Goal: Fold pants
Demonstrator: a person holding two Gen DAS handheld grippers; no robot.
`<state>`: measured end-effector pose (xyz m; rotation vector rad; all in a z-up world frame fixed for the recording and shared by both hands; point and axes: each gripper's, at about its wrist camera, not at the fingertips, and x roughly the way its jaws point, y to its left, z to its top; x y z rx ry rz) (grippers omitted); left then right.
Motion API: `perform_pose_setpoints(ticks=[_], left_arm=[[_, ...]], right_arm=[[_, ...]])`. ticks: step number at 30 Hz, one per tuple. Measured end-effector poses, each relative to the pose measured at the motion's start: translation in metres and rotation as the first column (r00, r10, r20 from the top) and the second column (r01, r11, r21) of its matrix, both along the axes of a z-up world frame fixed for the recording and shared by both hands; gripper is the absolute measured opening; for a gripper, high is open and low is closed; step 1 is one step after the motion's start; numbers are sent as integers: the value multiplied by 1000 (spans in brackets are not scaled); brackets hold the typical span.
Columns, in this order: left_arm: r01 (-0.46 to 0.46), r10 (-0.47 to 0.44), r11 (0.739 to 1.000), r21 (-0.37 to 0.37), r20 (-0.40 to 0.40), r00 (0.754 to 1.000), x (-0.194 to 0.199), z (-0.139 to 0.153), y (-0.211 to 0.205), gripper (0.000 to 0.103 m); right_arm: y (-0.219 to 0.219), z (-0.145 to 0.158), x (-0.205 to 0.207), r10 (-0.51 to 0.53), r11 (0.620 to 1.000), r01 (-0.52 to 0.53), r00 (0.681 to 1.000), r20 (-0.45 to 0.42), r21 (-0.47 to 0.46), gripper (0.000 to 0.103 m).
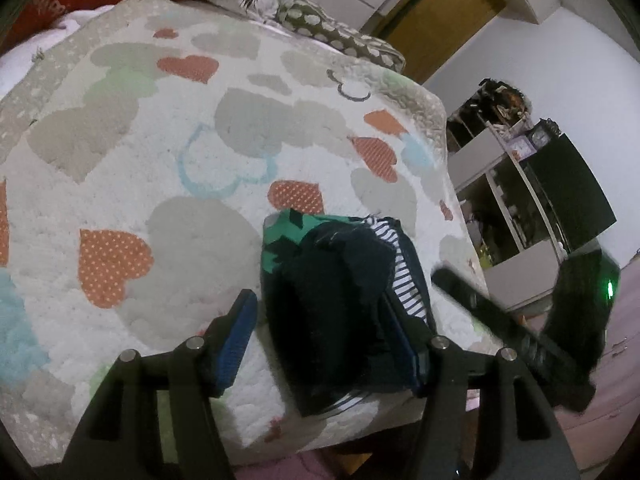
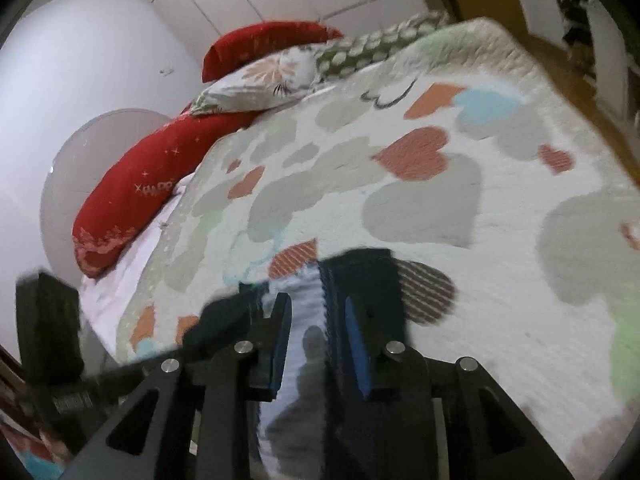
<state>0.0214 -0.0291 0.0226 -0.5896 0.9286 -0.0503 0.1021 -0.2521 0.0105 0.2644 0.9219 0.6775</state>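
The pants [image 1: 332, 292] are a dark navy bundle with a striped lining and a green patterned part, lying near the bed's front corner. My left gripper [image 1: 320, 336] is open, its blue pads [image 1: 236, 344] either side of the bundle. In the right wrist view my right gripper [image 2: 318, 336] has its pads [image 2: 356, 344] apart around a dark navy and pale striped piece of the pants [image 2: 356, 280], blurred by motion. The right gripper also shows in the left wrist view [image 1: 520, 336] as a dark blurred shape at the right.
The bed is covered by a white quilt with hearts [image 1: 200, 160]. Red pillows [image 2: 136, 192] and a floral pillow [image 2: 264, 80] lie at the head. A shelf unit with a dark screen [image 1: 560, 200] stands beyond the bed's corner. A door [image 1: 440, 20] is behind.
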Motion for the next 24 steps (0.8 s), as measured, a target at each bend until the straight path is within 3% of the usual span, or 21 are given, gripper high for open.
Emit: perform_pose_setpoints(ticks=[3, 5, 7, 12, 15, 17, 19, 22, 24], left_arm=[[16, -16, 1000, -1, -49, 999, 9, -12, -8, 62], [22, -17, 999, 37, -130, 991, 19, -29, -15, 71], [17, -13, 1000, 23, -178, 984, 23, -44, -16, 78], [18, -19, 1000, -5, -137, 990, 16, -31, -8, 78], [6, -7, 1000, -6, -90, 996, 7, -18, 0, 79], [4, -5, 1000, -20, -62, 998, 4, -14, 4, 81], [5, -7, 999, -50, -48, 999, 4, -16, 6, 85], [50, -53, 992, -112, -23, 998, 8, -22, 2, 91], [87, -89, 991, -103, -18, 996, 19, -29, -8, 92]], right_arm=[[-7, -4, -23, 4, 999, -2, 999, 37, -41, 31], [-5, -15, -32, 22, 996, -18, 999, 42, -92, 31], [0, -31, -33, 19, 991, -17, 1000, 16, -133, 33], [-2, -35, -30, 22, 987, -19, 1000, 16, -157, 47], [-15, -29, -27, 13, 995, -13, 1000, 1, -95, 50], [-26, -24, -24, -8, 998, 8, 1000, -1, -55, 63], [-34, -22, -15, -19, 1000, 19, 1000, -18, -6, 68], [-36, -24, 4, -2, 999, 4, 998, -58, 45, 78], [-32, -30, 17, 16, 999, -12, 996, -91, 50, 78]])
